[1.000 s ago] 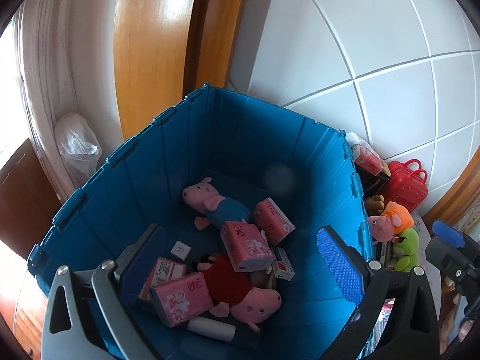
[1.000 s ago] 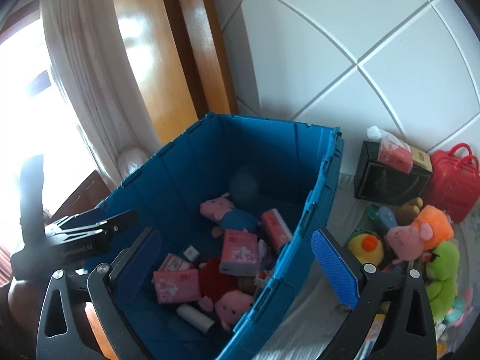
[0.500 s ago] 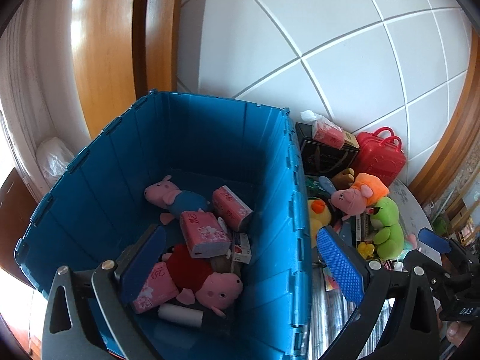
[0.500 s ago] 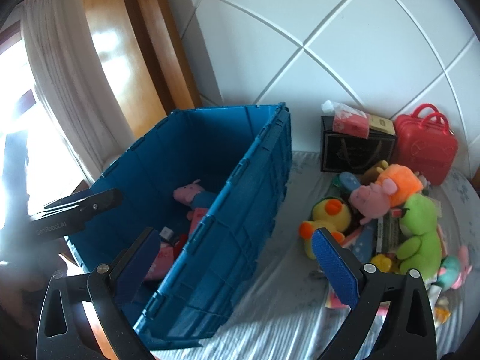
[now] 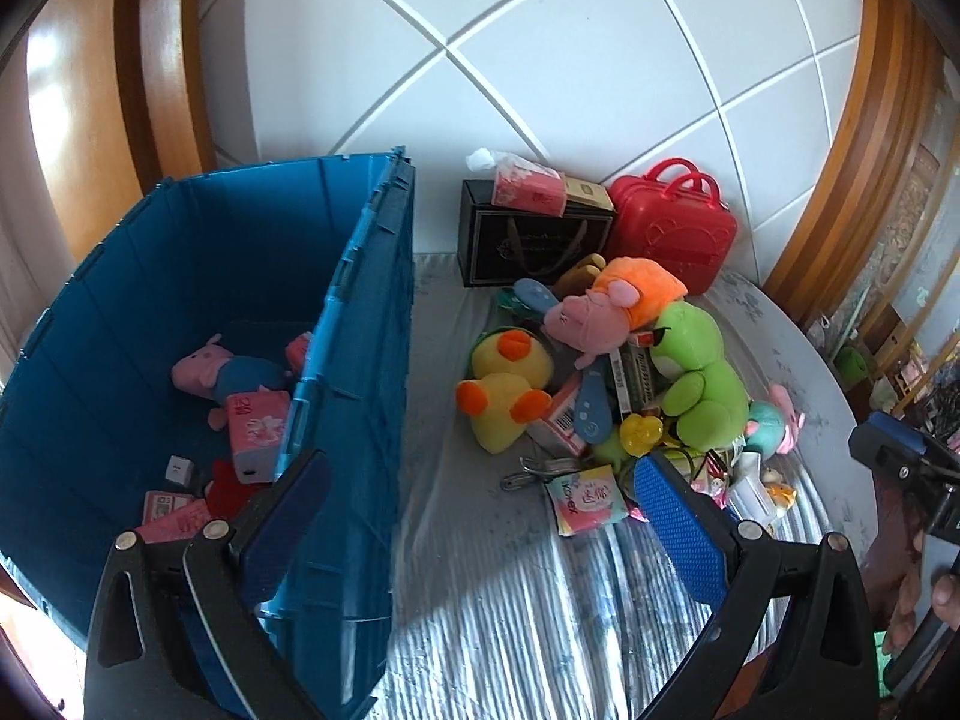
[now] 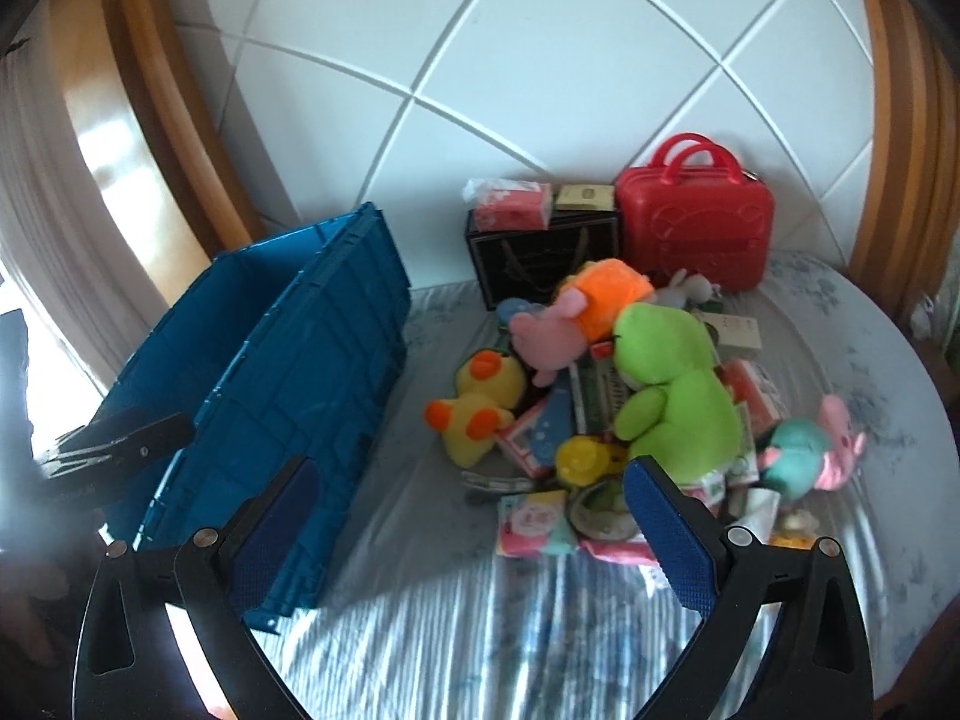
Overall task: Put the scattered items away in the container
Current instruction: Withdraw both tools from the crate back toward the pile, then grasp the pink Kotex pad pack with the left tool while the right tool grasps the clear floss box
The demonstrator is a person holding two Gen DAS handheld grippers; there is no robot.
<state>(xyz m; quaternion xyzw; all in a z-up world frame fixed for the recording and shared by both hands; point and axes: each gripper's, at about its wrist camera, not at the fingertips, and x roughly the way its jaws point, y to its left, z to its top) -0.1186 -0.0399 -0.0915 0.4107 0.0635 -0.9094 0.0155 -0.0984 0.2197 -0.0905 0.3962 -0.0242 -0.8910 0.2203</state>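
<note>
A blue crate (image 5: 360, 324) (image 6: 312, 360) stands on the left of the bed; inside it lie a pink pig plush (image 5: 222, 369) and pink tissue packs (image 5: 258, 426). To its right sits a heap of toys: a yellow duck (image 5: 504, 384) (image 6: 480, 396), a green frog (image 5: 696, 372) (image 6: 672, 390), an orange-hatted pig (image 5: 606, 306) (image 6: 576, 312) and a small pastel packet (image 5: 585, 498) (image 6: 534, 522). My left gripper (image 5: 480, 510) is open above the crate's right wall. My right gripper (image 6: 474, 516) is open just before the heap, holding nothing.
A red toy suitcase (image 5: 672, 228) (image 6: 696, 216) and a black gift bag (image 5: 528, 246) (image 6: 540, 252) with a tissue pack on top stand against the white tiled wall. A striped grey sheet (image 6: 480, 618) covers the bed. A hand (image 5: 924, 606) shows at the right edge.
Both views have swung right, away from the crate's inside towards the toy heap. Both grippers stayed open and empty.
</note>
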